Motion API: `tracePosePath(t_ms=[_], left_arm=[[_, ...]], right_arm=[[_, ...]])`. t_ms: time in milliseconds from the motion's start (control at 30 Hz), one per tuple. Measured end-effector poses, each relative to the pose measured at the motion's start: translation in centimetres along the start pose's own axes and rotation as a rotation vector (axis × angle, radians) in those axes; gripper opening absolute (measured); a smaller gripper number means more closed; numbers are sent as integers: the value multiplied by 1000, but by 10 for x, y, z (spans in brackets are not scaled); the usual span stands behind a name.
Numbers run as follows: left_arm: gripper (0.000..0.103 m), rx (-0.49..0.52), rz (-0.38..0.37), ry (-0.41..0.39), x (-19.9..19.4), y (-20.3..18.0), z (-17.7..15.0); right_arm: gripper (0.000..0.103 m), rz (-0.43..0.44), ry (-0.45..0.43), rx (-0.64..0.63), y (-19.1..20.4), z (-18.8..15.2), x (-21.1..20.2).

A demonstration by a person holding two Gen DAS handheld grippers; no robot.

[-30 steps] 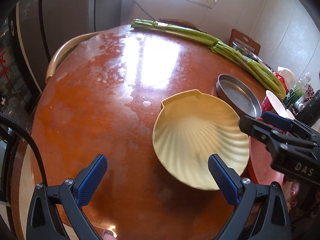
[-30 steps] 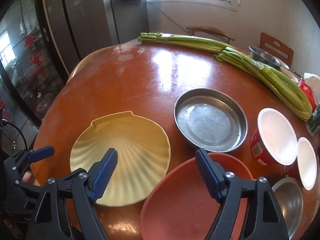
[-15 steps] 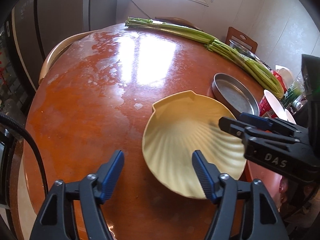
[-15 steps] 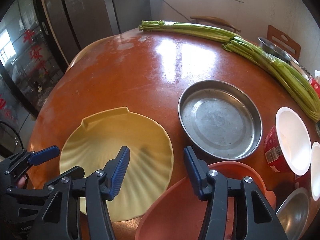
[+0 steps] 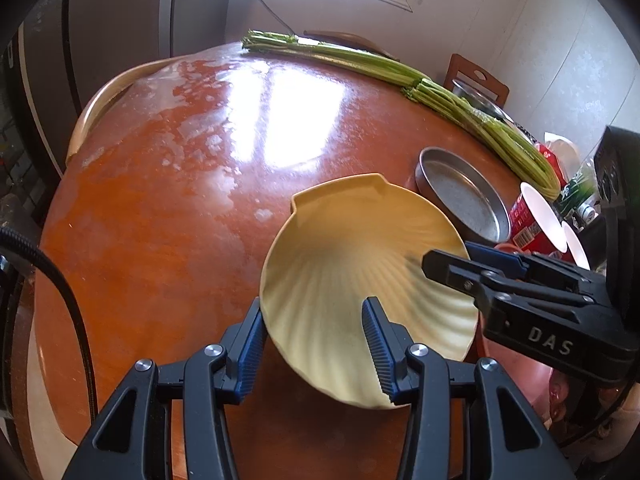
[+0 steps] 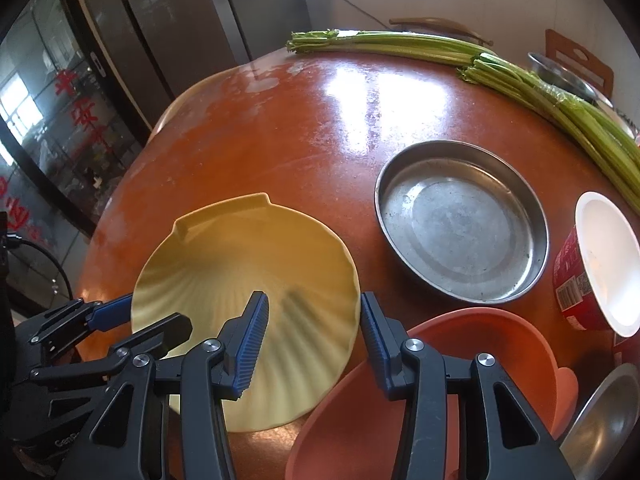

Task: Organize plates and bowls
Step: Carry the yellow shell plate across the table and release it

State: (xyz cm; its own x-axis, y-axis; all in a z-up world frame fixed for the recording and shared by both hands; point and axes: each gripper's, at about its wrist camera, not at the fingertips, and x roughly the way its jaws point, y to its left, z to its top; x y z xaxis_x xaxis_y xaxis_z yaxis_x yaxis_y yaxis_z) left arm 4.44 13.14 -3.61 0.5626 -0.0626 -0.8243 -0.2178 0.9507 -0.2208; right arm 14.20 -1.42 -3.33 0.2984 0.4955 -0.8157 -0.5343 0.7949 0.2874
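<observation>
Both claws at the yellow shell plate (image 5: 360, 280) on the worktop (image 5: 160, 220).
Left claw (image 5: 316, 344) and right claw (image 6: 314, 340), each part-open, straddle opposite rims; contact seems likely but unclear. Steel pan (image 6: 460, 224) sits nearby.

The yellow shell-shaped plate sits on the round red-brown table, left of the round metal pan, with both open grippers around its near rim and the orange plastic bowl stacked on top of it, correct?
Not quite. The orange plastic bowl is not on top of the yellow shell-shaped plate; the right wrist view shows it beside the plate, partly under its right edge. The rest holds: the plate sits on the round red-brown table, left of the round metal pan, with the left gripper and right gripper open around its near rim.
</observation>
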Motion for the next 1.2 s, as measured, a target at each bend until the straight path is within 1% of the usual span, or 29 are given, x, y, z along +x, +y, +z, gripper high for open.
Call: tracePosePath(t_ms=[67,300,467,667,867,1200], left_arm=[[48,-5,6,-9,-2,3,4],[48,2,13,-41,-11,13,27],[48,7,29,-68,-6,19,49],[48,31,31,-42,16,22,66],[48,30,54,-30,30,23,71],[48,23,62,-3,46,29,75]], right_arm=[[48,18,-14,1,3,3,-5],[48,35,-65,5,14,20,-16],[49,39,-78,18,19,30,-11],[49,17,-64,49,14,32,4],[49,7,-49,54,13,33,15],[50,0,-33,57,13,35,26]])
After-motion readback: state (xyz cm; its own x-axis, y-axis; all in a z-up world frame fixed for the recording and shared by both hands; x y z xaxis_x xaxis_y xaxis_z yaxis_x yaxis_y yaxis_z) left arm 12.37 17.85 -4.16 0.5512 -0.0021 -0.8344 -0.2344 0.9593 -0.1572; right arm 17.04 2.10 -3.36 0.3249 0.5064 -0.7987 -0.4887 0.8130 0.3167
